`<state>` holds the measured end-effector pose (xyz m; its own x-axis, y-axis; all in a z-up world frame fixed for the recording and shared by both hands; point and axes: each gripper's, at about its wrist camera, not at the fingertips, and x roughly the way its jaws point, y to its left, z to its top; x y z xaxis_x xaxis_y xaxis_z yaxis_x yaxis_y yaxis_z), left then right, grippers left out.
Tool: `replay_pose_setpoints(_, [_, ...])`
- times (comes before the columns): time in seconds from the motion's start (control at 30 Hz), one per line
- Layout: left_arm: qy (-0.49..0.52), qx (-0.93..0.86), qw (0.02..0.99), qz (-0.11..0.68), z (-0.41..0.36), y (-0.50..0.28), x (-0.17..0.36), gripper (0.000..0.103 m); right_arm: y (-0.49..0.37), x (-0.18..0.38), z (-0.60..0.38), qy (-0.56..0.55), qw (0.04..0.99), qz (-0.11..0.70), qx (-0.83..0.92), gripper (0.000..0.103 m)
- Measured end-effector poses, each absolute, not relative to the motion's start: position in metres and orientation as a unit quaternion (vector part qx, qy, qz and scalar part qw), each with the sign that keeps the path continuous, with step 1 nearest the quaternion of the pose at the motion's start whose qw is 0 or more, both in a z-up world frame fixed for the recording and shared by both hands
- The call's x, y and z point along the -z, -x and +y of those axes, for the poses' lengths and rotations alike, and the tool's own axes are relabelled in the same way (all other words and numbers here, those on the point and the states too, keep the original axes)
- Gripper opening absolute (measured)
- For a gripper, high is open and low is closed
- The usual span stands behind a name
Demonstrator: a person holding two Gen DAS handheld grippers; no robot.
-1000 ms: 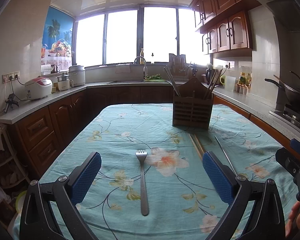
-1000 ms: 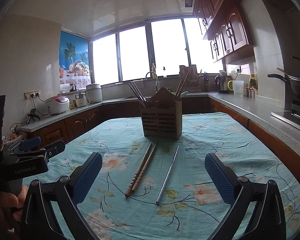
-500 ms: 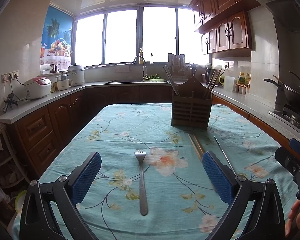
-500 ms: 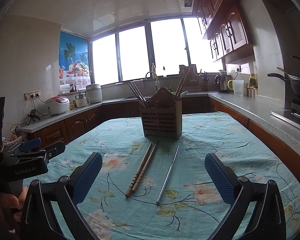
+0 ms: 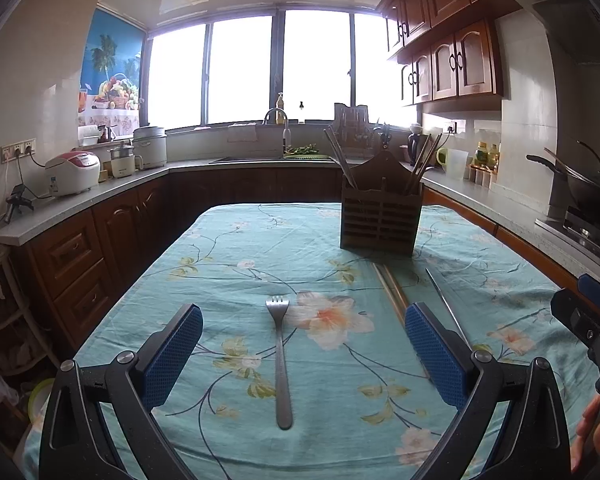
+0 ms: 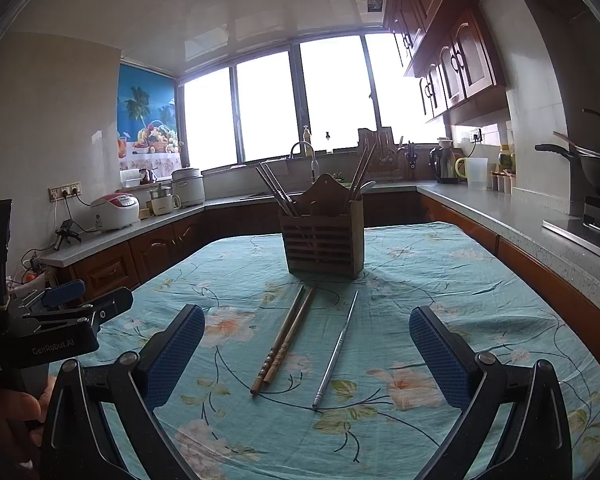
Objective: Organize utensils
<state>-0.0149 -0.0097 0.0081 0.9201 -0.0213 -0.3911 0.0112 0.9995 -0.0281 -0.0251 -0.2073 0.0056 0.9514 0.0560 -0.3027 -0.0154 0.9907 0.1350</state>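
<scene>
Floral teal tablecloth (image 5: 236,256) in a wood-cabinet kitchen; almost nothing is changed from a second ago.

Both grippers are kept wide apart and empty: the left gripper (image 5: 303,350) frames the fork (image 5: 281,356), the right gripper (image 6: 306,350) frames the wooden chopsticks (image 6: 284,340) and metal chopstick (image 6: 336,350), all lying before the utensil holder (image 6: 324,246).

Daylight poured through the wide window (image 5: 276,68), which was blown out to plain white in both views. The cabinets (image 5: 448,64) beside it sat in backlit gloom. Glare streaked the glossy ceiling (image 6: 236,36). The utensil holder (image 6: 322,240) threw a soft shadow toward the camera on the floral tablecloth (image 6: 440,272). Fisheye distortion bent the edges, with dark vignetted corners. Focus was sharp overall.
</scene>
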Motion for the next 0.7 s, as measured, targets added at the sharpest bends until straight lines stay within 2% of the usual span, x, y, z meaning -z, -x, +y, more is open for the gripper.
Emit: replay_pose_setpoints(0.7, [0.011, 0.015, 0.979, 0.201, -0.0189, 0.0105, -0.0074, 0.102, 0.0172, -0.0045, -0.2126, -0.074, 0.984, 0.164, -0.014, 0.103])
